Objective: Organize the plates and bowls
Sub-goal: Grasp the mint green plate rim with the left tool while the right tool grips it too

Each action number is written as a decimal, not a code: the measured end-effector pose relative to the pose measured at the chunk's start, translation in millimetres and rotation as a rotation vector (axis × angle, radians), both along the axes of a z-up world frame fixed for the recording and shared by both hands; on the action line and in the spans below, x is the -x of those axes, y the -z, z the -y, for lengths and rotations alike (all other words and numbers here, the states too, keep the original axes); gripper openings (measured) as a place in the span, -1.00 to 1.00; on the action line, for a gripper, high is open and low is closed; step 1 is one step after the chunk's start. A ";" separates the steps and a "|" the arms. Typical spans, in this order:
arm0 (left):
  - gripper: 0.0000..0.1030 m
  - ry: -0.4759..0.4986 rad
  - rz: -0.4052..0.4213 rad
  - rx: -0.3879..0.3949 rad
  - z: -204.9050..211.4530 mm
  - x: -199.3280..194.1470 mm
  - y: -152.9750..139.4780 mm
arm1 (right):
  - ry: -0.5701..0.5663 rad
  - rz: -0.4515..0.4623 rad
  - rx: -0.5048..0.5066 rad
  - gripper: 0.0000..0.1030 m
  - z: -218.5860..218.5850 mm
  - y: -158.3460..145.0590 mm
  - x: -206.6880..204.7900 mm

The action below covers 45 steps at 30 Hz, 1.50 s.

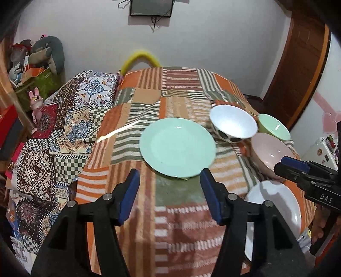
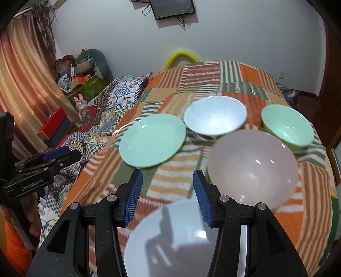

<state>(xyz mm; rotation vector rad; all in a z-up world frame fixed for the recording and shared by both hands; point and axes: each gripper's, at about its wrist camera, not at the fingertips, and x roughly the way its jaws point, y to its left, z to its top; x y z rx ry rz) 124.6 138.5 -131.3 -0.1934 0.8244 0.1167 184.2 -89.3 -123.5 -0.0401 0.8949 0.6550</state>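
A green plate (image 1: 178, 147) (image 2: 152, 139) lies on the striped blanket. Behind and right of it stand a white spotted bowl (image 1: 233, 123) (image 2: 215, 115), a small green bowl (image 1: 275, 126) (image 2: 286, 125) and a pink bowl (image 1: 271, 154) (image 2: 253, 166). A white plate (image 1: 275, 206) (image 2: 177, 238) lies nearest. My left gripper (image 1: 170, 179) is open and empty, just short of the green plate. My right gripper (image 2: 168, 181) is open and empty, above the white plate's far edge; it also shows at the right of the left wrist view (image 1: 298, 168).
The striped blanket (image 1: 149, 102) covers a bed. A patchwork quilt (image 1: 64, 119) hangs on its left side. Toys and boxes (image 1: 34, 64) stand by the left wall. A wooden door (image 1: 298, 70) is at the right, a screen (image 1: 151, 7) on the far wall.
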 end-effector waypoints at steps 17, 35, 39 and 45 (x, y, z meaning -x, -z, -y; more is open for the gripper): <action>0.32 -0.049 -0.099 0.057 -73.0 -97.0 67.3 | 0.020 -0.132 0.125 -0.01 -56.9 48.8 -62.3; -0.12 0.037 -0.159 0.098 -91.6 -160.7 118.2 | 0.076 -0.201 0.214 -0.26 -82.1 82.4 -88.6; -0.26 0.058 -0.179 0.109 -92.7 -166.9 124.9 | 0.081 -0.204 0.233 -0.26 -83.1 88.5 -92.4; -0.29 0.087 -0.187 0.128 -94.9 -174.5 129.8 | 0.091 -0.244 0.208 -0.29 -88.3 94.7 -102.1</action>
